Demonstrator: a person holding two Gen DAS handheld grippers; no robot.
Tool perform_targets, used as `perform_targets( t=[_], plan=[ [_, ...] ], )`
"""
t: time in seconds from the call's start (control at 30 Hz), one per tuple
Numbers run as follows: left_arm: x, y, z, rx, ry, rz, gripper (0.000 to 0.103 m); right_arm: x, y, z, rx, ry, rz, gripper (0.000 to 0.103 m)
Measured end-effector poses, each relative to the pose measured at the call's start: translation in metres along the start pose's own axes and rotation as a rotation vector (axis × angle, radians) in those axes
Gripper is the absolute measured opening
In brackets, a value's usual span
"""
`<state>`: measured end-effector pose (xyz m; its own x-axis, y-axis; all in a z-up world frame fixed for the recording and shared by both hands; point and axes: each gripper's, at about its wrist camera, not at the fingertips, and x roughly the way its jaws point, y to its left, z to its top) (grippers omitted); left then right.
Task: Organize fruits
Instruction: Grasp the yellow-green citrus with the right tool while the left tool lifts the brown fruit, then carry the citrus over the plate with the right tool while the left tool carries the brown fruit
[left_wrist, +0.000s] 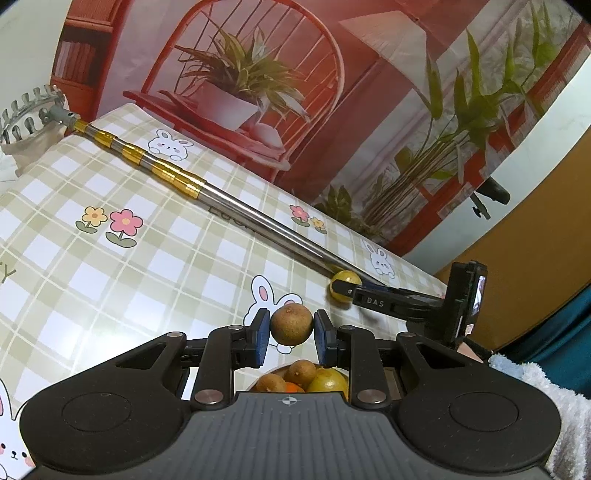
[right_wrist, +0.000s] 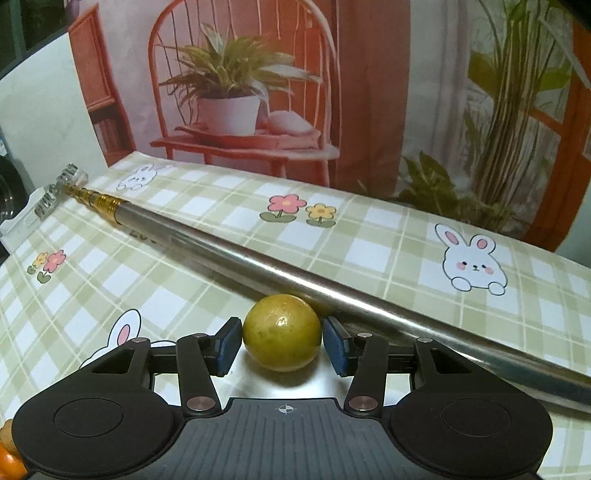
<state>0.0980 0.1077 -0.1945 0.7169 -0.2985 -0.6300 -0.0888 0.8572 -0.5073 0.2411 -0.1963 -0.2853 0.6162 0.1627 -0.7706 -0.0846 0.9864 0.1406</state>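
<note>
We see our left tool (left_wrist: 291, 332) clamped on a brown fruit (left_wrist: 291, 325), its blue pads touching both sides, raised above a bowl of fruit (left_wrist: 303, 378). Farther right, the white letters "DAS" mark a finger of our right tool (right_wrist: 282, 341). It brackets a yellow-green fruit (right_wrist: 282, 332) resting on the checked surface (right_wrist: 369, 240), pads just beside it with slim gaps, touching the telescopic pole (right_wrist: 258, 258), whose printed word is unreadable.
</note>
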Motion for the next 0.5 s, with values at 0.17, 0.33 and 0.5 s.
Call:
perform_targets(
  t=[0.17,0.33,0.5],
  plan=[
    [0.001,0.0,0.001,0.0,-0.002,0.001,0.027,-0.002,0.002,0.0,-0.007,-0.006,-0.013,0.044],
    [0.001,-0.01,0.01,0.013,-0.021,-0.005,0.027,-0.033,-0.005,0.006,0.005,-0.084,-0.018,0.044],
    [-0.002,-0.038,0.023,0.05,-0.061,-0.031,0.027,-0.086,-0.015,0.014,0.017,-0.185,-0.028,0.044]
  ],
)
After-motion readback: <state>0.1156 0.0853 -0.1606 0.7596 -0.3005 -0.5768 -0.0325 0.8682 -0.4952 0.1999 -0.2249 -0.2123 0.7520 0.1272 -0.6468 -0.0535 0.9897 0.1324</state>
